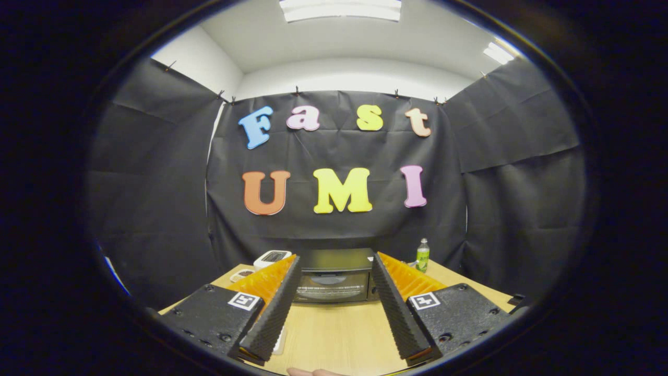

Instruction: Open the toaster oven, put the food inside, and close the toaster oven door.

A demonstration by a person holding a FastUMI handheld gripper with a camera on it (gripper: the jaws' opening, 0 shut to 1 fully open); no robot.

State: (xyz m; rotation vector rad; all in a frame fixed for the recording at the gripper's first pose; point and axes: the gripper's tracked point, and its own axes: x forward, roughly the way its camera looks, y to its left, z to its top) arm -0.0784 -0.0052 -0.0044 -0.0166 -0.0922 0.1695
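Spread wide, holding nothing: ribbed black-and-orange gripper (334, 263) over pale wooden table (334, 334). Beyond fingertips, black glass-fronted toaster oven (334, 277), door closed. Opening step pending; next, probably reach for door handle.

No wording can be read. Low in the frame, the spread-apart black gripper (335, 261) carries two square black-and-white coded markers (244, 301), one per finger. The label on the small green-labelled plastic bottle (422, 256) is illegible.
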